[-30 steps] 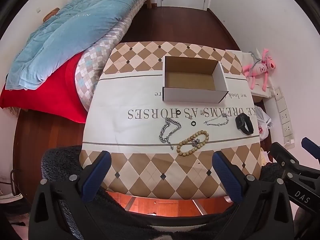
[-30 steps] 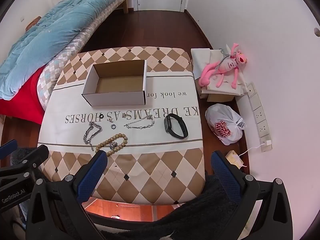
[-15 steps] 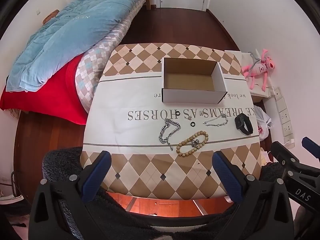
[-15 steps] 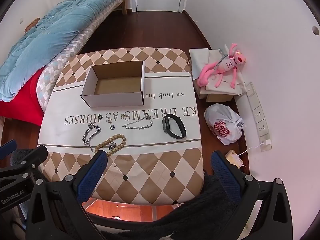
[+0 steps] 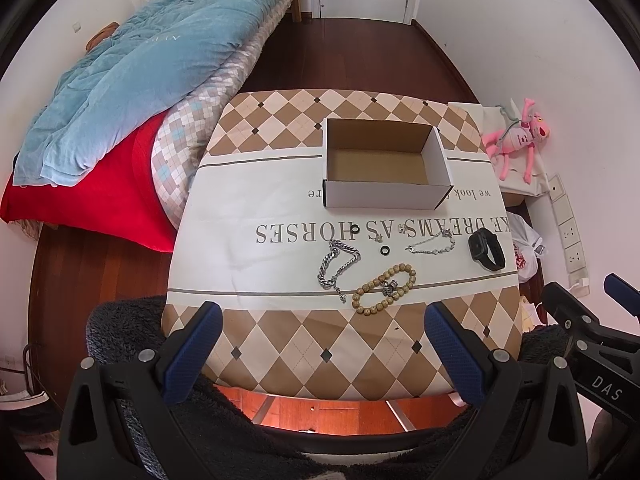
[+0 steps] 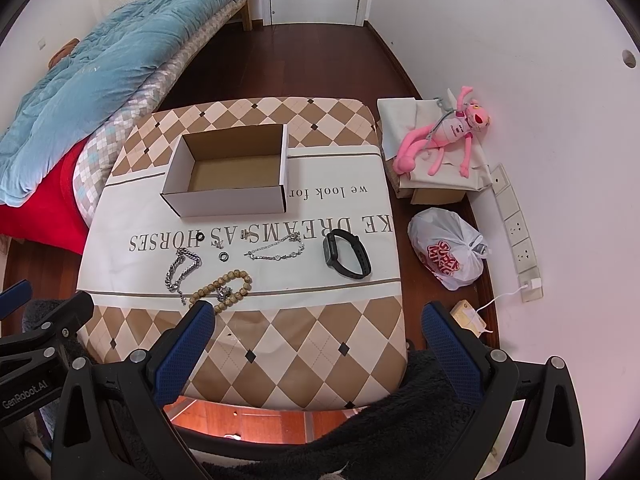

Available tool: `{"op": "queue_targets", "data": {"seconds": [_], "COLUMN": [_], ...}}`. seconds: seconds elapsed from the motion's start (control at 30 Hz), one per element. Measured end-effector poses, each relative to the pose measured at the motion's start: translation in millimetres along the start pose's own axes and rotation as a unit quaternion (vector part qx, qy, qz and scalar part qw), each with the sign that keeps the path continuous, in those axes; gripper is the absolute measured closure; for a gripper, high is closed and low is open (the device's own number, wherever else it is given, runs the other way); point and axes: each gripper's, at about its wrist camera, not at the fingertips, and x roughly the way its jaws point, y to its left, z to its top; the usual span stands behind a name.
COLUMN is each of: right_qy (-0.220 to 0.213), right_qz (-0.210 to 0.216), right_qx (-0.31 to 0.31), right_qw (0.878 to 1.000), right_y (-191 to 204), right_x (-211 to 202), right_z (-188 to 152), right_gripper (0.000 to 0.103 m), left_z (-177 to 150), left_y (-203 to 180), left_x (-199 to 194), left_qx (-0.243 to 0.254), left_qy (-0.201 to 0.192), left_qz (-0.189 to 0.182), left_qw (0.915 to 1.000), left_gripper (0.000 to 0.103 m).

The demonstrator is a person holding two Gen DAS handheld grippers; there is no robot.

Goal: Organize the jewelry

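An empty white cardboard box [image 5: 384, 164] [image 6: 232, 176] stands at the back of the table. In front of it lie a thick silver chain [image 5: 336, 266] [image 6: 182, 268], a wooden bead bracelet [image 5: 384, 288] [image 6: 224, 286], a thin silver bracelet [image 5: 432, 242] [image 6: 276, 250], two small black rings [image 5: 385, 249] [image 5: 353, 229], small earrings [image 5: 404, 227] and a black smart band [image 5: 486, 248] [image 6: 346, 252]. My left gripper [image 5: 324, 344] is open and empty, high above the table's near edge. My right gripper [image 6: 316, 340] is open and empty, beside it to the right.
The table wears a checked cloth [image 5: 320, 344] with printed words. A bed with a blue quilt [image 5: 132, 72] and red blanket is on the left. On the right floor are a pink plush toy [image 6: 444, 136], a plastic bag [image 6: 448, 252] and wall sockets [image 6: 516, 224].
Both grippers have risen and pulled back slightly, so the table looks a little smaller. Nothing on the table has moved.
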Motion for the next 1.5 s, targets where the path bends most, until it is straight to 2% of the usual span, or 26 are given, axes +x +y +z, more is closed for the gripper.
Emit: {"op": "queue_targets", "data": {"seconds": [1.5], "right_qy": [-0.007], "right_qz": [0.000], "right_qx": [0.000], "right_qw": [1.000], "right_y": [-4], "right_x": [-8], "right_z": [2], "right_gripper": [0.000], "left_z": [4], "left_y": [-6], "left_x": [-11], "left_qx": [0.002], "left_qy": [-0.004], "left_qz": [0.000], "left_qw": [1.0000], "left_gripper": [0.000]}}
